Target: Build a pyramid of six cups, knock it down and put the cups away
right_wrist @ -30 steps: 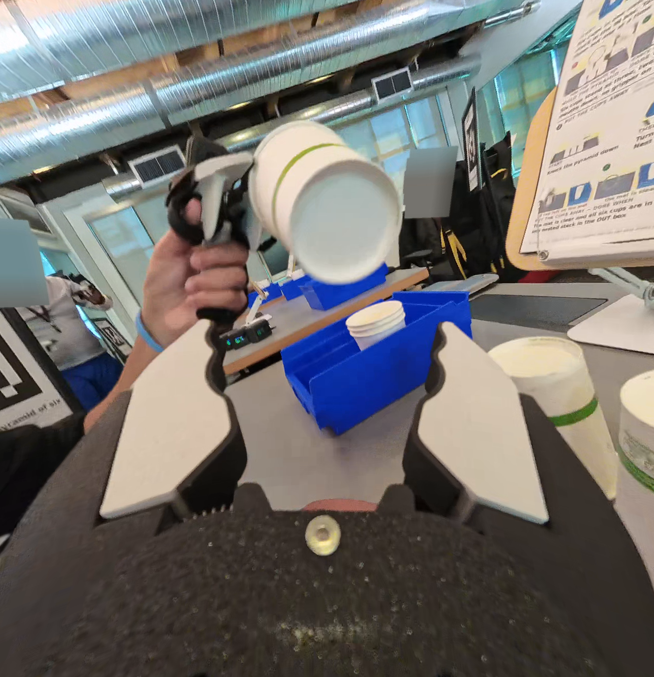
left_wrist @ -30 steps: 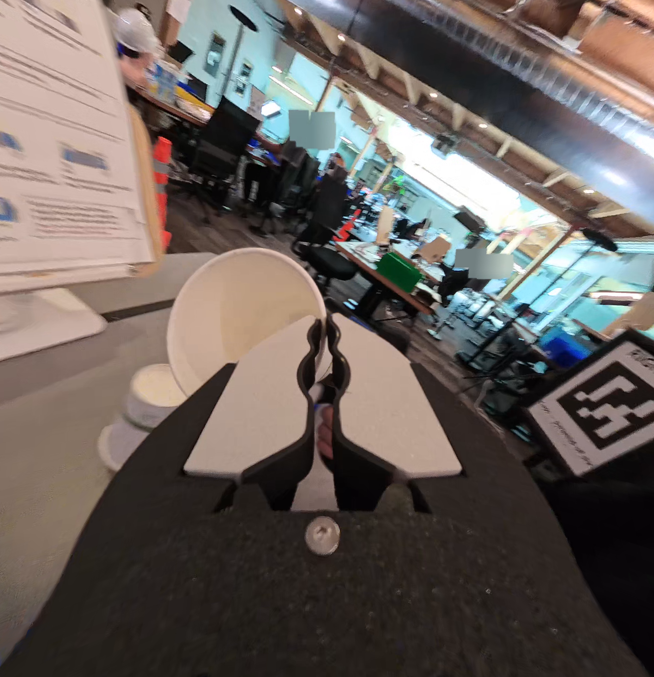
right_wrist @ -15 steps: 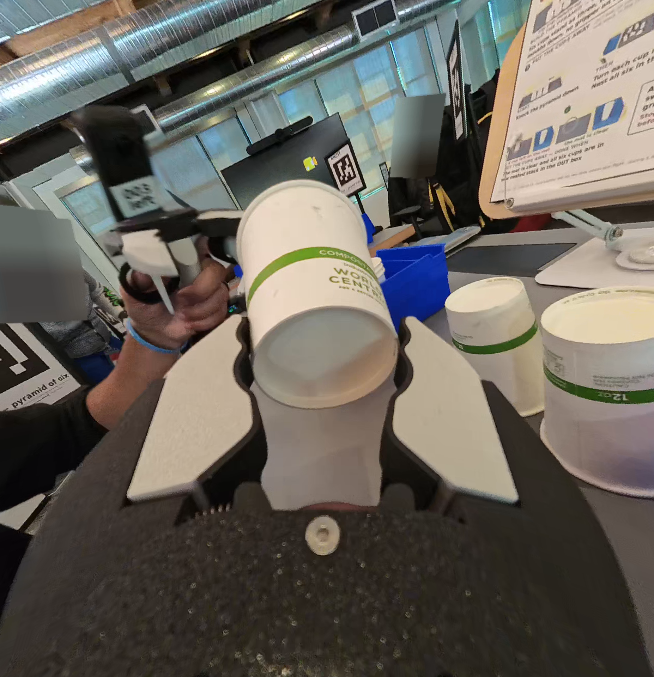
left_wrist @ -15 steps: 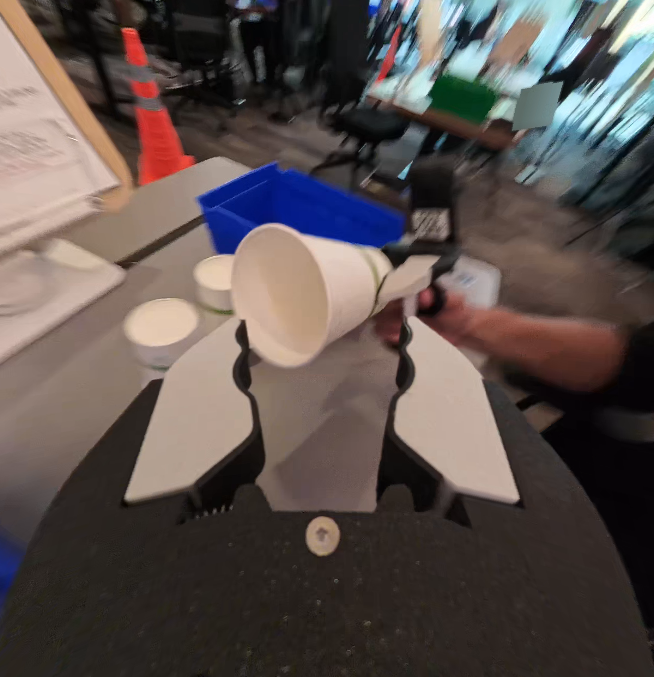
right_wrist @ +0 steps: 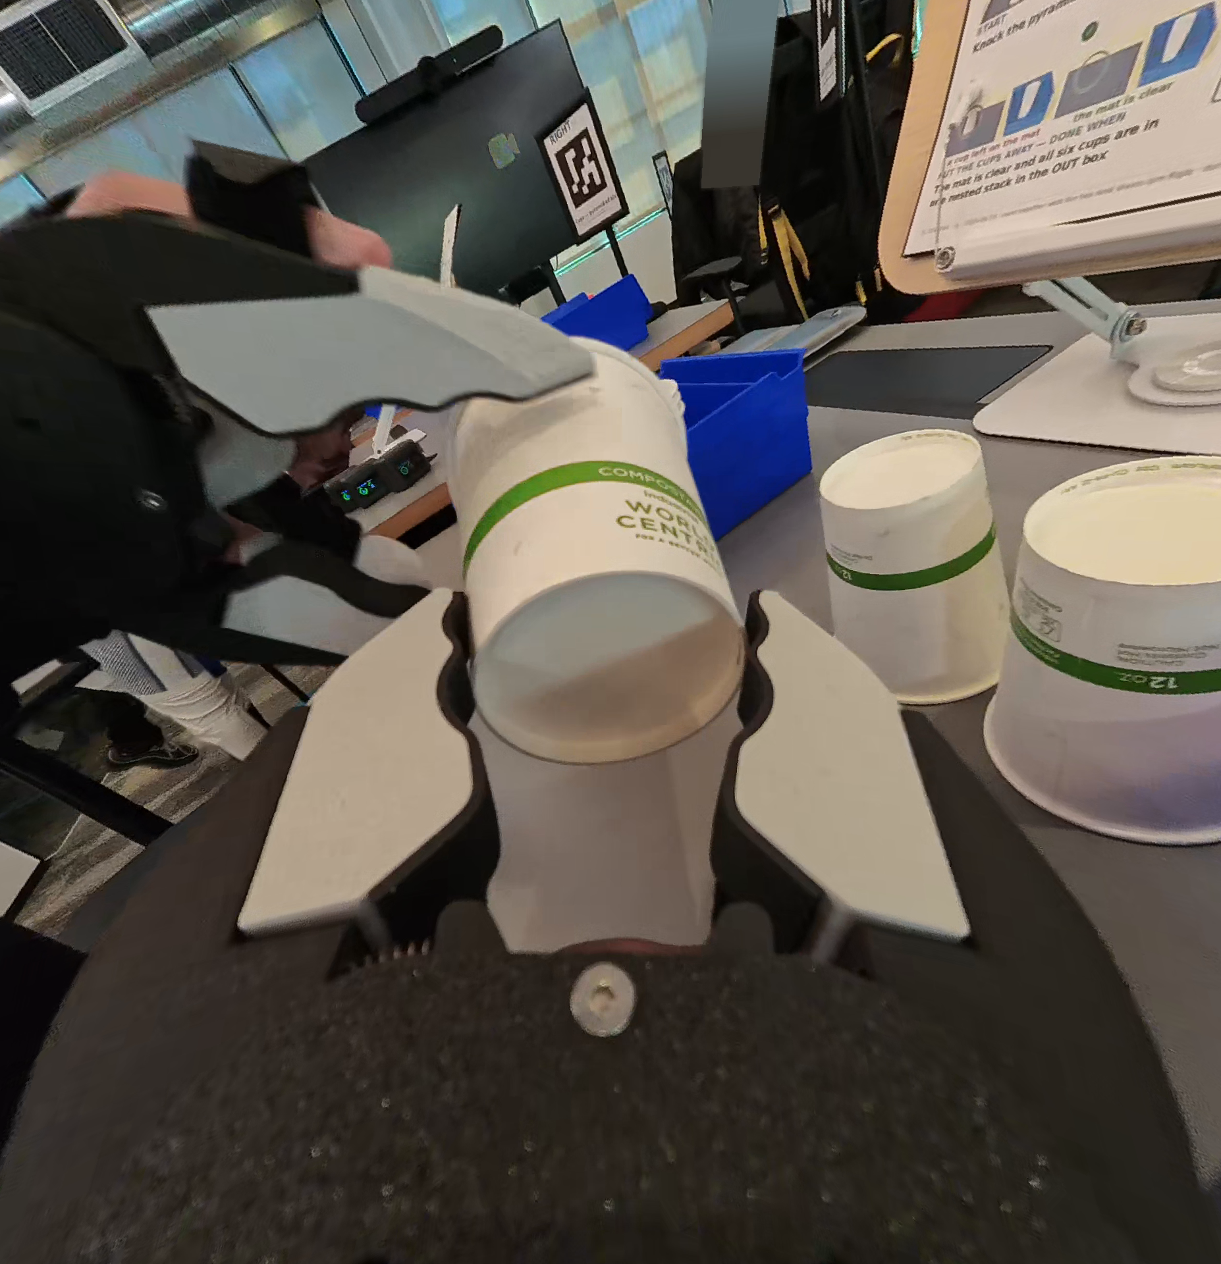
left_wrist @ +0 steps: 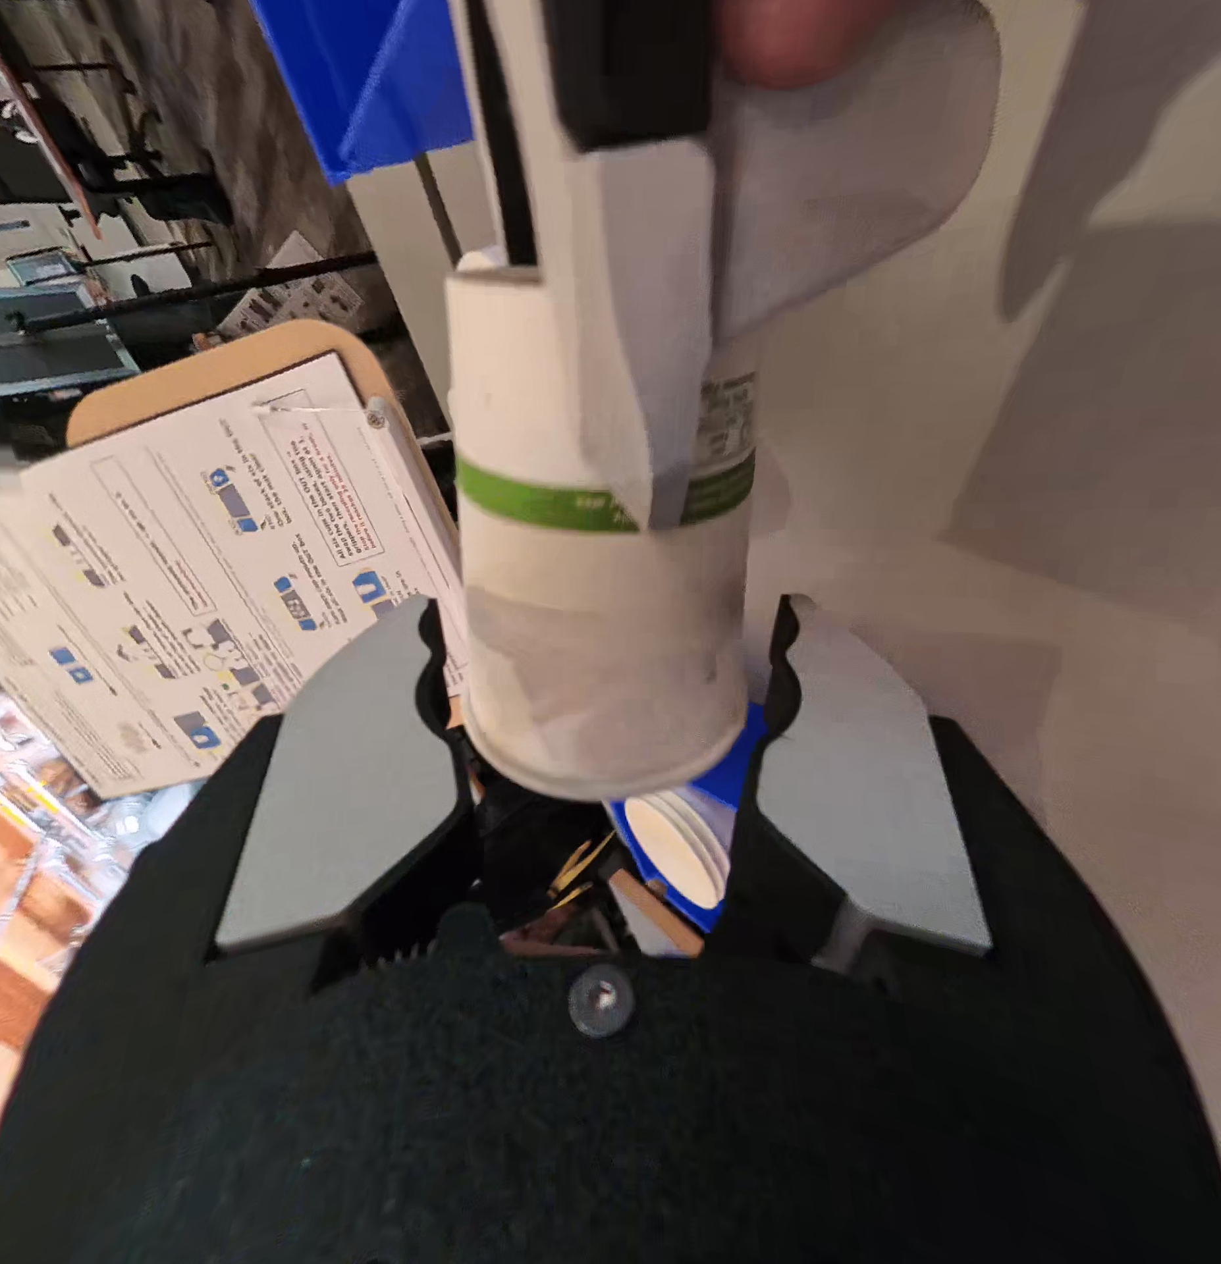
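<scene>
A grey table [right_wrist: 1046, 910] carries two white paper cups with green bands, both upside down: one near on the right [right_wrist: 1128, 656], one just beside it, farther left [right_wrist: 912, 568]. Farther off stand a blue plastic bin [right_wrist: 744, 431] and, far right, a white stand base [right_wrist: 1134, 390].

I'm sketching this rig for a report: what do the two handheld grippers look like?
Both match: the left gripper and the right gripper each have a rough black body with one silver screw, and two flat pale-grey fingers with wavy black inner edges. No cables show.

White green-banded cup [right_wrist: 594, 588] tilted midair; two cups [right_wrist: 909, 568] inverted.
</scene>
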### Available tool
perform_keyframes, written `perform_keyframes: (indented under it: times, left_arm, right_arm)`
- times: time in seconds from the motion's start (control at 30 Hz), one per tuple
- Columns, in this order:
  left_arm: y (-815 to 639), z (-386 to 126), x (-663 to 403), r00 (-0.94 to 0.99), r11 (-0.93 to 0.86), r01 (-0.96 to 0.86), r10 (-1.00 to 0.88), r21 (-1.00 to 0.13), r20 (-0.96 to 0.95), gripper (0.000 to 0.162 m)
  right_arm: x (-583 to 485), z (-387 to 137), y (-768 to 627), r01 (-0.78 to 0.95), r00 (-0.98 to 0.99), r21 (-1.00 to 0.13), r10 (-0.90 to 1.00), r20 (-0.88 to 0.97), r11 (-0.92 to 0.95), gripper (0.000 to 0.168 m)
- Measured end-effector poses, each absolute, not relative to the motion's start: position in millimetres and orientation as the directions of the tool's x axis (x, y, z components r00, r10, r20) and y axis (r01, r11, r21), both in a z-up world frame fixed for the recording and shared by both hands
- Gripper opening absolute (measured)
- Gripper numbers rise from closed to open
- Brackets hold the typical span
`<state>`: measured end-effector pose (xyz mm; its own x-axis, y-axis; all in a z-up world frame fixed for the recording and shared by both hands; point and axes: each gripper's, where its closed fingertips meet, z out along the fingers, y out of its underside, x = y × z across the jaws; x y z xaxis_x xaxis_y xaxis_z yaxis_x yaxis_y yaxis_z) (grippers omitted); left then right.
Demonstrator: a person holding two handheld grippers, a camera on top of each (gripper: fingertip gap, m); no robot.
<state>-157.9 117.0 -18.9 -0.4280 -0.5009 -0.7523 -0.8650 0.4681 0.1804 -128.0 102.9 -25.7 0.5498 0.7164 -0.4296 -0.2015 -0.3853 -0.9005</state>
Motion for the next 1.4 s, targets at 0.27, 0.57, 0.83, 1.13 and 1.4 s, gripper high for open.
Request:
perform_keyframes:
  times: [0.27,0.57,0.83,1.13,1.4]
  left_arm:
    - [129.0,-42.9,-146.2,-0.400,0.443,-0.883,-0.535,0.156,-0.744,0.087]
    - [180.7,-16.6,-172.8,0.463,0.031,-0.715,-0.727,-0.698,-0.507,0.086]
    - [265.4,-56.3,-230.4,0.886,-0.277,-0.373,-0.388,-0.885,-0.252,0.086]
    - [286.5,-126.9,-230.9,0.905,-0.409,-0.352,-0.379,-0.842,-0.194,0.087]
    - [279.9,-159.5,-230.4,0.888,-0.493,-0.361,-0.440,-0.791,-0.131,0.087]
  right_arm:
    - [-127.0,-27.8,103.2,-0.191,0.566,-0.908,0.714,-0.413,-0.374,0.077]
    - [-96.7,-15.9,84.4,-0.269,0.648,-0.930,0.667,-0.367,-0.249,0.081]
    - [-134.1,-48.3,57.8,-0.193,0.565,-0.919,0.727,-0.390,-0.343,0.073]
    - [-135.5,-56.2,54.7,-0.172,0.553,-0.912,0.730,-0.402,-0.372,0.067]
    - [-138.4,-63.8,55.0,-0.166,0.533,-0.895,0.726,-0.435,-0.415,0.064]
